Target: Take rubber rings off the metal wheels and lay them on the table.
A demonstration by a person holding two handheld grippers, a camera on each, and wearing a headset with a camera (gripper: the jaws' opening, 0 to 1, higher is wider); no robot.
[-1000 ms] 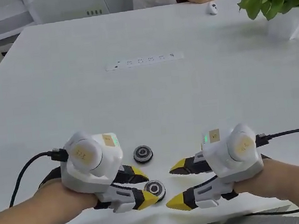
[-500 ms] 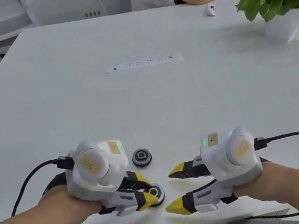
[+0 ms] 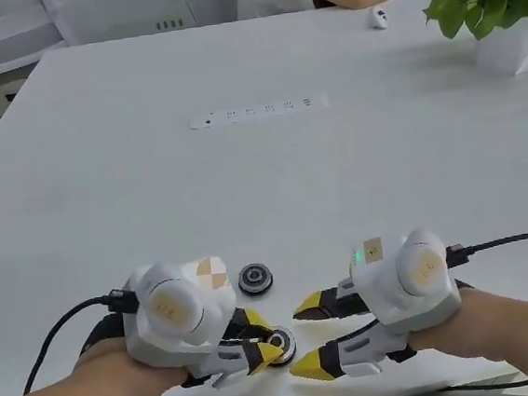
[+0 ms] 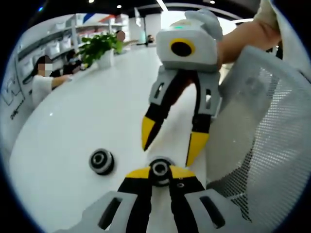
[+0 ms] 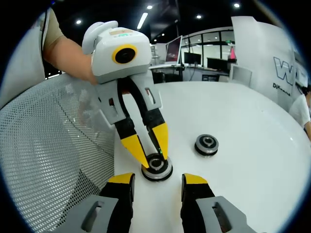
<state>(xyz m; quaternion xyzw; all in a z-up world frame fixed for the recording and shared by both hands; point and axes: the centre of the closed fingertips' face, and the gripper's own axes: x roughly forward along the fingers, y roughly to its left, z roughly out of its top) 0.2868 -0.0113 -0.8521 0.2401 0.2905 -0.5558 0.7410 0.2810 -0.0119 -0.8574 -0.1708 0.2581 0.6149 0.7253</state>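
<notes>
head view: the left tool (image 3: 262, 340) now has its yellow tips drawn in on the near wheel (image 3: 281, 343) at the front edge of the desk (image 3: 272, 188). a second ago those jaws stood wider, with the wheel only at the lower tip. the left gripper view agrees: the small metal wheel sits pinched between that tool's two tips, so it reads as a firm hold (though how hard it presses i cannot tell).

the right tool (image 3: 304, 336) has crept a little nearer to the same wheel. its jaws are spread wide, one tip above and one below, just beside the wheel and not touching it. in the right gripper view the wheel lies straight ahead, between the open jaws.

the far wheel (image 3: 255, 277) has not moved and lies flat on the desk, just beyond the pair, untouched. the power strip (image 3: 258, 111) lies well apart, farther up the desk.

the dark rubber ring (image 5: 156, 176) is on the near wheel's rim, and the far wheel keeps its own ring too; no loose ring lies on the desk.

my judgement is that the change marks the switch from reaching to bracing: one tool steadies the wheel so that the other can catch the ring's edge and peel it off. the task is barely begun, with both rings yet to come off. the right tool probably needs to narrow a good deal and find the rim. a slip there could push the wheel out of the pinch.
</notes>
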